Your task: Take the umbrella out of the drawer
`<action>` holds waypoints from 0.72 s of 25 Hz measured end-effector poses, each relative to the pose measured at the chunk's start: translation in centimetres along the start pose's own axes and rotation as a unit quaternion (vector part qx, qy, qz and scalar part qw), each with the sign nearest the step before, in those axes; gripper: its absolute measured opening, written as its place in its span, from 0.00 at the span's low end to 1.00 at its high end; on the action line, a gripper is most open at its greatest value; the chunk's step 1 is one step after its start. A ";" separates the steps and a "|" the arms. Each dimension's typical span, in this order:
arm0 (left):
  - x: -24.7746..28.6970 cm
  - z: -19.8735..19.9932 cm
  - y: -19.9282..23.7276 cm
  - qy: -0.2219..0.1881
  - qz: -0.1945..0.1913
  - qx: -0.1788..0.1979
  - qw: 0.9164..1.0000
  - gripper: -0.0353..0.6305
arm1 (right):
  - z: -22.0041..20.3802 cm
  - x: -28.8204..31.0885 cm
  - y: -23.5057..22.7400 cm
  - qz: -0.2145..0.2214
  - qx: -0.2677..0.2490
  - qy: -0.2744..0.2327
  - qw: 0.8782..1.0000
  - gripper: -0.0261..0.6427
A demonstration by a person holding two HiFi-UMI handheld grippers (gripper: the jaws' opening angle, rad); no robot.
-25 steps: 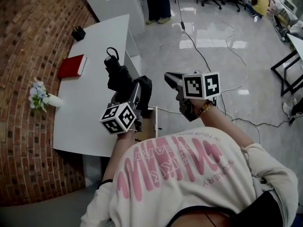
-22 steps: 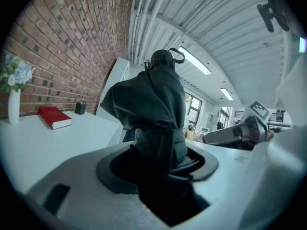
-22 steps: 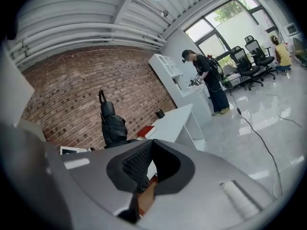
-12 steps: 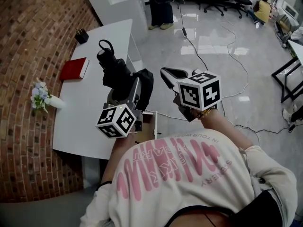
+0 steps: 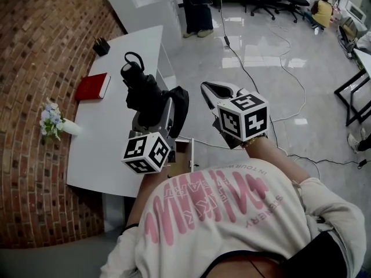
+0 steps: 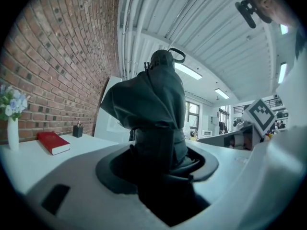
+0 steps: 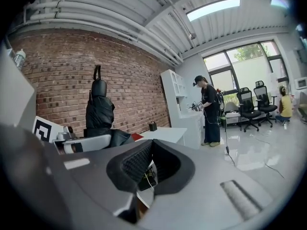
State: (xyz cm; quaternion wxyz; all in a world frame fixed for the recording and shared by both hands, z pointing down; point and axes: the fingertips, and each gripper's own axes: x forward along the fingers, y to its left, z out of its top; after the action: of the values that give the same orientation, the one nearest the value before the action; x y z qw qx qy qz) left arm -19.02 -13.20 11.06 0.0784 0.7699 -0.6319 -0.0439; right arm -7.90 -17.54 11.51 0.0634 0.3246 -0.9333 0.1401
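A brick wall (image 5: 46, 39) runs along the left of a white worktop (image 5: 110, 149) that carries a red book (image 5: 93, 86), a small vase of flowers (image 5: 55, 123) and a dark pen holder (image 5: 102, 46). The left gripper (image 5: 152, 116) has its fingers clamped on the lower part of the folded black umbrella (image 5: 142, 88), which is held in the air over the worktop's near right edge, strap loop at the far end. Near it on the right, the right gripper (image 5: 211, 90) hangs in the air with its fingers closed on nothing.
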 end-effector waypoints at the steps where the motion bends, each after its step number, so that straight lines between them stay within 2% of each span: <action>1: 0.0 -0.1 0.1 0.001 0.002 0.004 1.000 0.44 | 0.0 0.0 -0.1 -0.003 0.000 -0.003 1.000 0.06; 12: -0.1 0.0 0.1 -0.015 0.002 0.008 1.000 0.44 | -0.6 0.3 -0.6 -0.007 -0.004 -0.001 1.000 0.06; 18: 0.0 -0.7 0.9 -0.009 0.011 0.002 1.000 0.44 | -1.1 0.6 -0.6 -0.005 -0.005 0.006 1.000 0.06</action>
State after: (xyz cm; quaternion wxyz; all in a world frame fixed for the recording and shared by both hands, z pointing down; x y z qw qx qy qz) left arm -19.75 -13.29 11.89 0.0718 0.7623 -0.6413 -0.0487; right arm -7.94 -18.05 12.78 0.0717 0.3281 -0.9318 0.1376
